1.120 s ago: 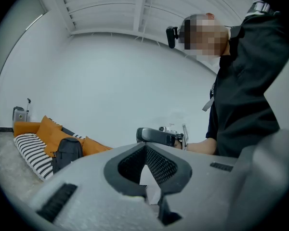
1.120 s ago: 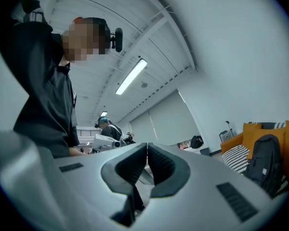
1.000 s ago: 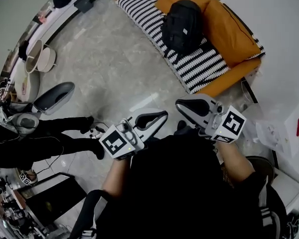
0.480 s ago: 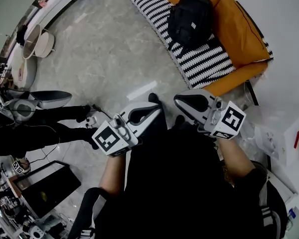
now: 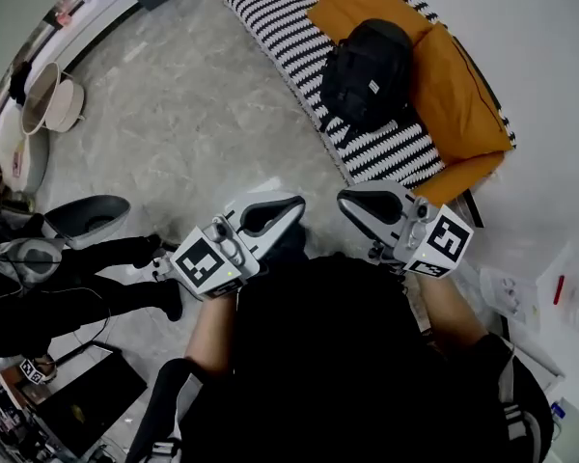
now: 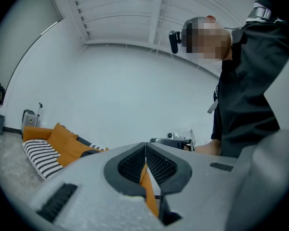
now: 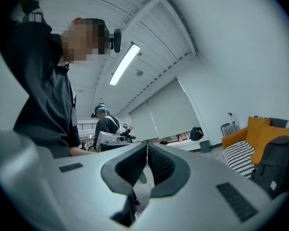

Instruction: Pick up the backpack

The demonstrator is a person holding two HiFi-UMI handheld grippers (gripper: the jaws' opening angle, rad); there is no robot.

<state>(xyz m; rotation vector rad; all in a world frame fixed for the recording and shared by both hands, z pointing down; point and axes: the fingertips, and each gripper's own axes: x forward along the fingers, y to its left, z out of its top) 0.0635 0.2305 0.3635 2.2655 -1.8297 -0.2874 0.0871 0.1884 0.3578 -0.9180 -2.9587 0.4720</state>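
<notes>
A black backpack (image 5: 367,73) leans upright against the orange sofa (image 5: 454,85), resting on a black-and-white striped blanket (image 5: 386,148). In the right gripper view the backpack (image 7: 277,165) shows at the far right edge. My left gripper (image 5: 296,204) and right gripper (image 5: 344,201) are held side by side in front of my chest, level, both shut and empty. They point toward the sofa and are well short of it, with bare floor between. Their jaws meet tip to tip in the left gripper view (image 6: 145,146) and the right gripper view (image 7: 147,148).
Another person (image 5: 68,287) in dark clothes stands at the left beside a grey shell chair (image 5: 92,215). Round baskets (image 5: 53,99) stand along the far left wall. A white table (image 5: 550,287) with papers is at the right, beside the sofa's end. Grey marble floor (image 5: 203,114) lies ahead.
Both grippers have travelled level together with me, and the view has swung. The backpack and sofa now sit lower and nearer in the head view. The jaws stayed shut.
</notes>
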